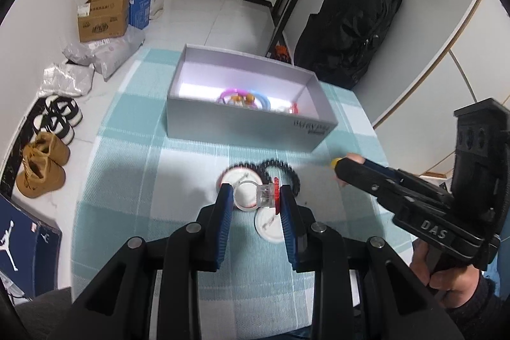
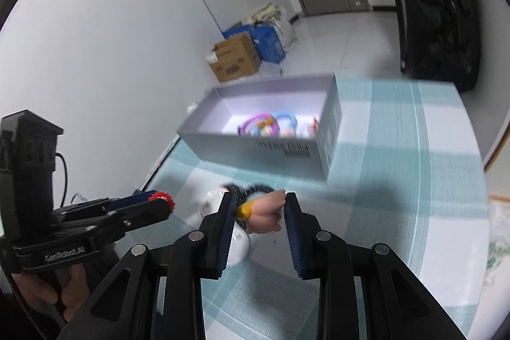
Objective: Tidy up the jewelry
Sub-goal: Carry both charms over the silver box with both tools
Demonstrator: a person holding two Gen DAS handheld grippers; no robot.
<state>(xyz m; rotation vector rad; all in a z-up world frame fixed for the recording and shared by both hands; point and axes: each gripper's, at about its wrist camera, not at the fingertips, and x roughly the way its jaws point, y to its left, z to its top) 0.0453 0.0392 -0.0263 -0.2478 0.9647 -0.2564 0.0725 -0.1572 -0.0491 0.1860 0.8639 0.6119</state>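
Observation:
My left gripper (image 1: 256, 191) is shut on a clear plastic ring with a red top (image 1: 269, 192), held above the checked cloth. My right gripper (image 2: 259, 203) is shut on a pink toy ring with a yellow band (image 2: 263, 211); it shows in the left wrist view (image 1: 346, 160) to the right. The open grey box (image 1: 245, 129) stands beyond, holding pink and blue bangles (image 1: 242, 97); it shows in the right wrist view (image 2: 264, 148) too. Under the left gripper lie white round pieces (image 1: 267, 225) and a black beaded bracelet (image 1: 283, 171).
The table carries a teal checked cloth (image 1: 134, 174). On the floor at left are shoes (image 1: 41, 161), cardboard boxes (image 1: 102, 16) and plastic bags (image 1: 105, 53). A black bag (image 1: 347, 27) hangs behind the table.

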